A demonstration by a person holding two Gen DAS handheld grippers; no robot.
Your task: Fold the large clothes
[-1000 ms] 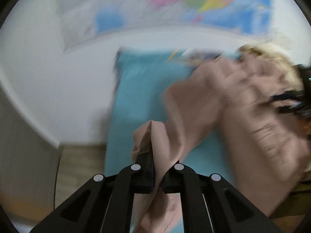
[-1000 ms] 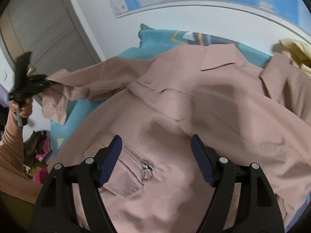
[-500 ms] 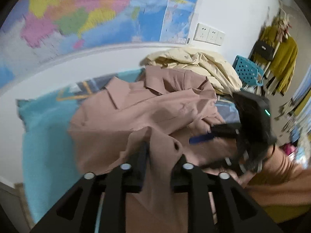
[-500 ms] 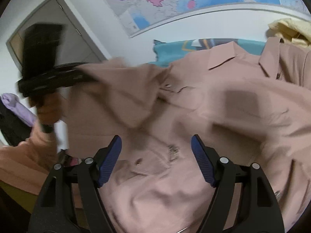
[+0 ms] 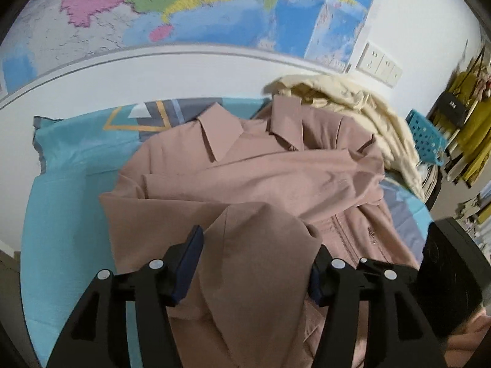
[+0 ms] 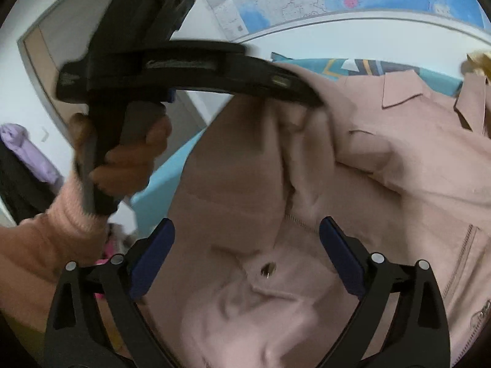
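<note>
Here, a person is folding a dusty-pink zip-front jacket (image 5: pixel 276 168) on a bed dressed in a teal sheet (image 5: pixel 67 190), working a hand-held tool in each hand. The left tool (image 5: pixel 254 263) is opening over a sleeve (image 5: pixel 264 245) it is laying across the jacket's front; the cloth is lying between its blue pads (image 5: pixel 187 263) but no longer looks pinched. The right tool (image 6: pixel 247 257) is hovering just above the chest panel near a snap button (image 6: pixel 268 268), its jaws opening too and gripping nothing. Doing this step well probably means letting the sleeve drop flat before drawing the left tool away, so the cuff is not dragging back with it, and keeping the right tool ready to pin the layer. From the left tool the jacket is spreading ahead and beneath, collar (image 5: pixel 221 135) farthest off; behind that a cream garment (image 5: pixel 353 104) is sitting heaped below a wall map (image 5: pixel 184 3).
</note>
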